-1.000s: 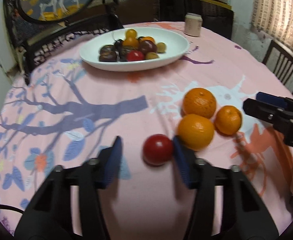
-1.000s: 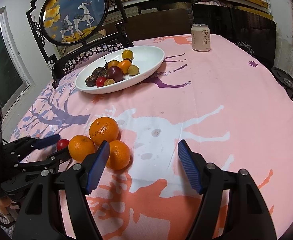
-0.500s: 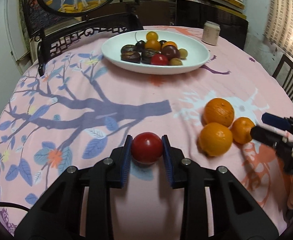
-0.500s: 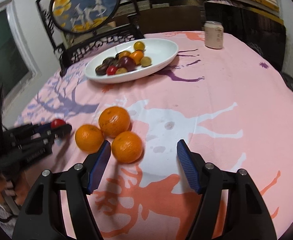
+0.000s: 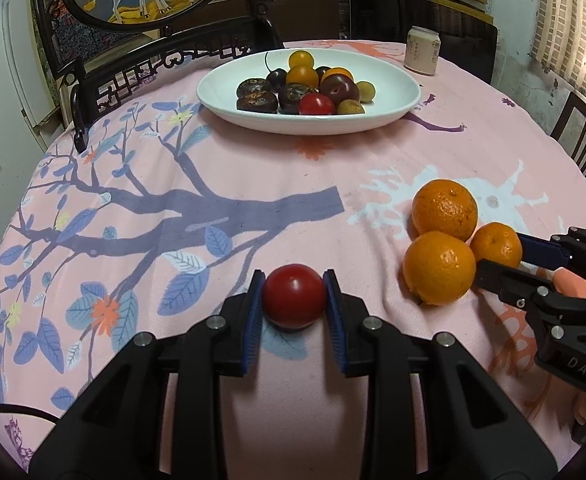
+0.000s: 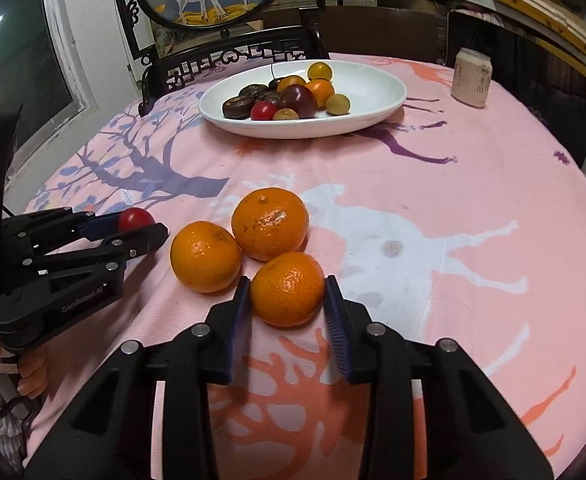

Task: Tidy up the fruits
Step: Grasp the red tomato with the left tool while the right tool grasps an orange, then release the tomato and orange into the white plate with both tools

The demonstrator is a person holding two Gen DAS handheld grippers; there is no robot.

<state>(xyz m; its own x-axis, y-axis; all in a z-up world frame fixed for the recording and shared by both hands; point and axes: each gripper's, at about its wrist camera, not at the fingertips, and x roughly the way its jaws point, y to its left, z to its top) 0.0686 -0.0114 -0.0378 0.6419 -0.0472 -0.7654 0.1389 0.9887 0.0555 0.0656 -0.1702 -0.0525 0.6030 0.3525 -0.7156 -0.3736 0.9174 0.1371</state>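
landmark: the white plate [image 5: 397,92] of mixed small fruit at the far side of the tabletop [image 5: 253,168]; every place below is relative to it.
red tomato [image 5: 294,301]: well short of the plate on the near side, clenched between the blue pads of the left tongs [image 5: 294,308].
how it handles: likely light, smooth-skinned and a bit squishy (easy to bruise or pop out), so a gentle pinch across its widest part looks right.
small orange [image 6: 287,289]: nearest of three oranges, also well short of the plate and off to its right, touching its two neighbours.
right tongs [image 6: 287,312]: closing, orange sits between the pads, which look just at its sides; firm contact is hard to tell.
how it handles: probably heavier, dimpled peel gives grip, firm enough for a squeeze at its middle.
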